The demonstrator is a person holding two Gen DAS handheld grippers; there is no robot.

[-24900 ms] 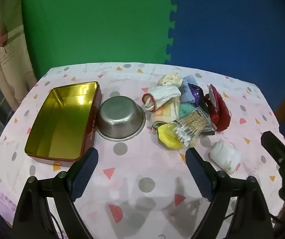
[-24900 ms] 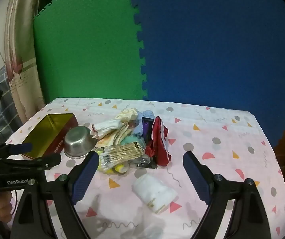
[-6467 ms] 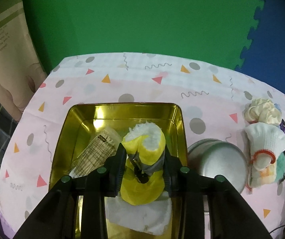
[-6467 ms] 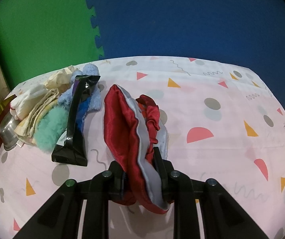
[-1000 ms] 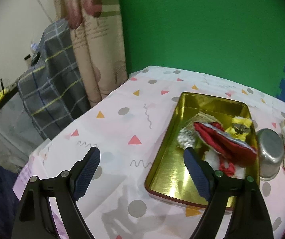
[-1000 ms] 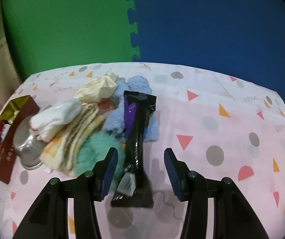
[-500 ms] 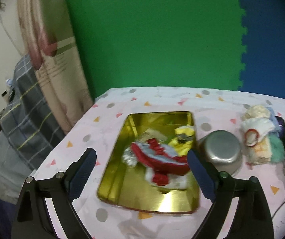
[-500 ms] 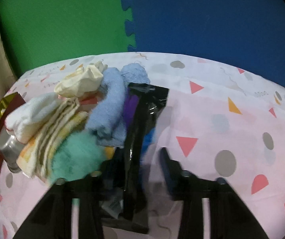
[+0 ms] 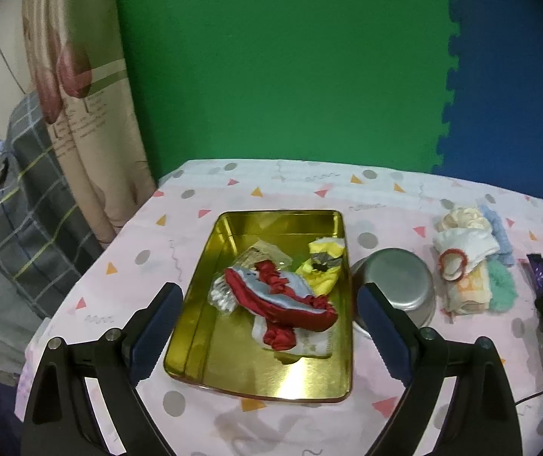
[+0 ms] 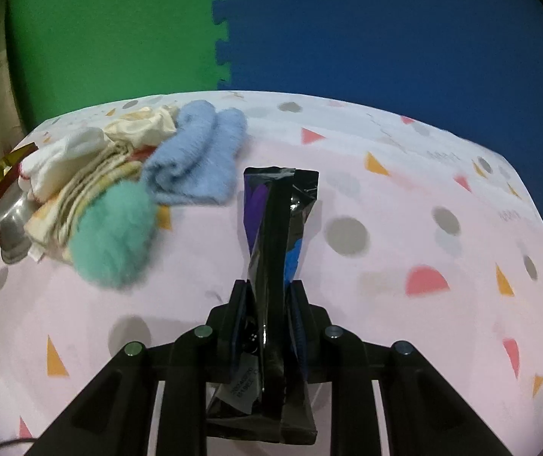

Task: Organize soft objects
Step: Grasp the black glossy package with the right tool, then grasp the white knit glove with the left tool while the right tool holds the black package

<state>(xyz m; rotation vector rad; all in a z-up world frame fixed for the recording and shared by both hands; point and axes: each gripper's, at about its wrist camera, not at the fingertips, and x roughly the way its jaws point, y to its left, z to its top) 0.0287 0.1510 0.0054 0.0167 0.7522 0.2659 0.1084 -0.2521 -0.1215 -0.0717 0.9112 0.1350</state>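
My right gripper (image 10: 268,288) is shut on a black packet (image 10: 277,220) with purple and blue print; the jaws are closing hard, pads pressing both its sides. The packet stands on edge above the tablecloth, right of a soft pile: green fluffy piece (image 10: 114,231), blue fluffy cloth (image 10: 199,152), white sock (image 10: 62,155), cream scrunchie (image 10: 142,125), striped towel (image 10: 89,186). My left gripper (image 9: 267,296) hangs open over the near end of a gold tin (image 9: 203,304), nothing between its fingers. In the tin lie a red cloth pouch (image 9: 283,300), a yellow piece (image 9: 322,266) and a swab packet (image 9: 222,296).
A steel bowl (image 9: 396,288) sits between the tin and the soft pile. Curtain and a plaid cloth (image 9: 24,205) hang beyond the table's left edge. Green and blue foam mats form the back wall. Bare tablecloth (image 10: 404,197) spreads right of the packet.
The right gripper's jaws closed on the black packet and drew it away from the pile, standing it on edge. The left view swung right onto the tin, then held still.
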